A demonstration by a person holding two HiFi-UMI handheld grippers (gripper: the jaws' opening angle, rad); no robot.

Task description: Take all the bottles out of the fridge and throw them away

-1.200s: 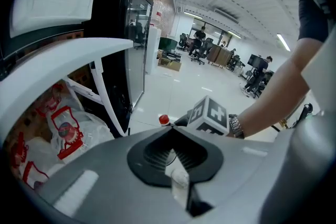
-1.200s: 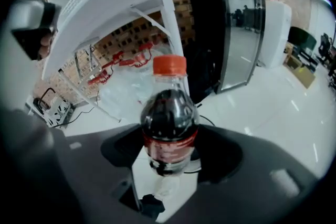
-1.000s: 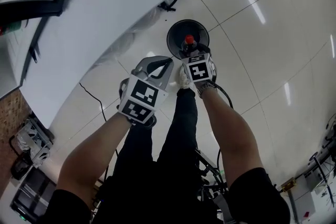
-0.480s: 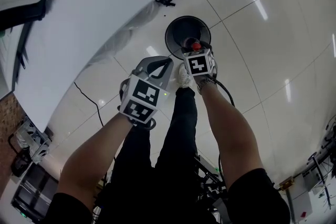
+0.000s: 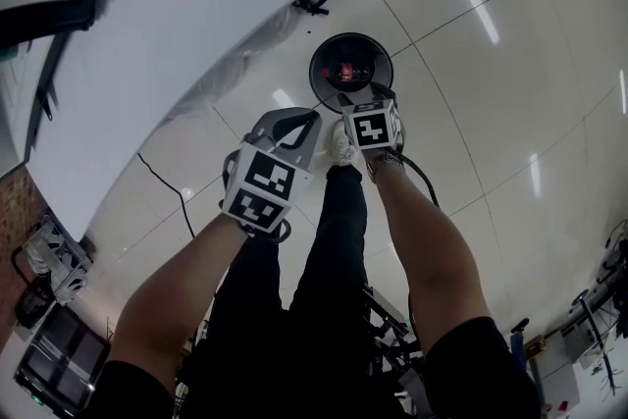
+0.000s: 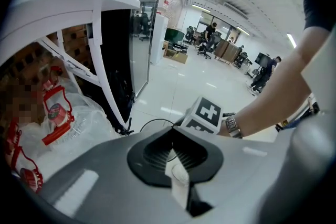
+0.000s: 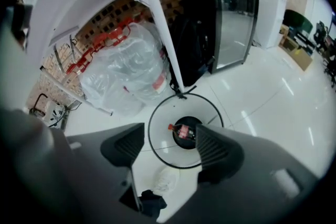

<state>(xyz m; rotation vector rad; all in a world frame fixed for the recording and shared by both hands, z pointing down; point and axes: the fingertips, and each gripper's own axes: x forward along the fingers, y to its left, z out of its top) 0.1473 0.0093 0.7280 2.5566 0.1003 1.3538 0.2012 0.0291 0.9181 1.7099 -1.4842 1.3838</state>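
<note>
A dark cola bottle (image 5: 345,71) with a red cap lies at the bottom of the round black bin (image 5: 378,54) on the floor. In the right gripper view the bottle (image 7: 184,131) rests inside the bin's ring (image 7: 152,123), seen between the jaws. My right gripper (image 5: 358,100) hangs straight above the bin, open, with nothing between its fingers; in its own view the right gripper (image 7: 168,136) stands wide. My left gripper (image 5: 294,125) is beside it to the left, over bare floor; seen along its own jaws, the left gripper (image 6: 172,136) has its pads closed together and holds nothing.
A white table (image 5: 196,15) fills the upper left, with a clear plastic bag (image 7: 123,68) of red-printed items under it. A black glass-door fridge (image 7: 231,8) stands behind the bin. A cable (image 5: 167,182) runs over the floor. The person's white shoe (image 5: 340,144) is by the bin.
The red-capped bottle was at the right gripper's jaws above the bin; now it lies inside the bin and the jaws are empty. The left gripper has barely moved.
</note>
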